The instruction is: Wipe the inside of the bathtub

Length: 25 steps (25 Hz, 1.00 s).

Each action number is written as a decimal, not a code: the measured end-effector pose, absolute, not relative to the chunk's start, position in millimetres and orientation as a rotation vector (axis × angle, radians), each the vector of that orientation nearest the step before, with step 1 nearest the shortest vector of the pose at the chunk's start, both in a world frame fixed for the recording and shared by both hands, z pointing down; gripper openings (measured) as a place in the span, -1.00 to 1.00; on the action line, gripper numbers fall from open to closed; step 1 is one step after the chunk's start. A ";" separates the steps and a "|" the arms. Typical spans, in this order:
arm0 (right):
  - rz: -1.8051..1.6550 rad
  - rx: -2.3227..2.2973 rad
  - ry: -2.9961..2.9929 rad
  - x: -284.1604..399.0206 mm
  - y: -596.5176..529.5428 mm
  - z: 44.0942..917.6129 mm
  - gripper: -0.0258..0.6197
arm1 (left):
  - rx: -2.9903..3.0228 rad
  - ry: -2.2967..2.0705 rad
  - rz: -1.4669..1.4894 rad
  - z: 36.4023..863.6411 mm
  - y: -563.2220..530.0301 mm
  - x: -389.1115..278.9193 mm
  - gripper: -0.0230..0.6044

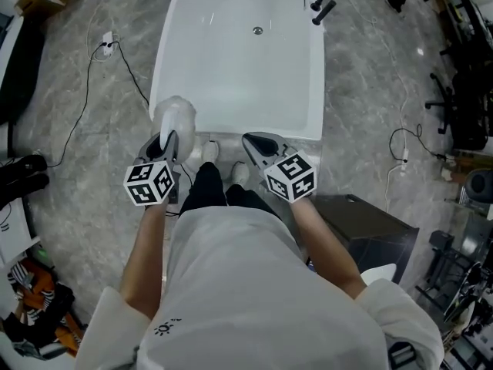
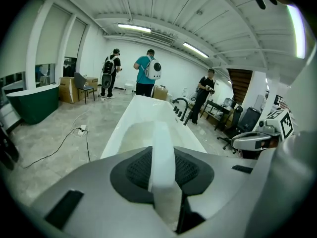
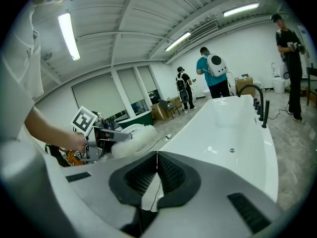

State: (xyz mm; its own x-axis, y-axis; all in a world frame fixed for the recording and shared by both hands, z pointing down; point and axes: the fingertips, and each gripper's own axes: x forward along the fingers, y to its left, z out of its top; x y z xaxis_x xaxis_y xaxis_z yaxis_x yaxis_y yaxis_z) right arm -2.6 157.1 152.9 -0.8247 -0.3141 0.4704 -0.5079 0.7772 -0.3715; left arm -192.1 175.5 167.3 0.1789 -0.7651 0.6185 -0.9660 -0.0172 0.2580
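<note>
Fingers (image 2: 94, 192) of left gripper (image 1: 168, 139) clamped on fluffy white cloth (image 1: 175, 114) over near rim of bathtub (image 1: 231, 60), right gripper (image 1: 249, 139) closed empty just short of it: approach step, probably next needing cloth lowered onto tub's inside.

Bright, even light fills the room from long ceiling tubes (image 2: 133, 28) running far down the hall. One flares into a white smear at the left of the right gripper view. The bathtub (image 1: 239, 52) glares nearly featureless white, the marble floor (image 1: 370, 75) has a soft sheen, and shadows are faint. Both gripper views bow hard with black corners. The near jaws blur, as does the white cloth (image 2: 162, 167) pinched in the left pair.
</note>
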 end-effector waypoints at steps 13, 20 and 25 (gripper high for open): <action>0.745 0.586 -2.470 -76.1 124.4 218.0 -0.86 | 1.779 -1.537 0.559 246.6 140.6 -235.2 -0.62; 0.773 0.534 -2.420 -104.2 122.5 258.6 -0.86 | 1.750 -1.460 0.674 304.2 128.6 -255.6 -0.62; 0.801 0.520 -2.381 -121.8 121.0 285.6 -0.86 | 1.720 -1.401 0.749 341.1 110.4 -271.9 -0.62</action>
State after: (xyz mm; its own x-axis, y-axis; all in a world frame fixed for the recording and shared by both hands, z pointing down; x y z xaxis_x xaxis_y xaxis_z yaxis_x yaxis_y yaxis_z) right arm -121.8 121.0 285.6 -0.7631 -0.1760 0.6219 -0.5161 0.7452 -0.4224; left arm -271.9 110.4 341.1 0.2190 -0.5163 0.8279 -0.9753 -0.0894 0.2022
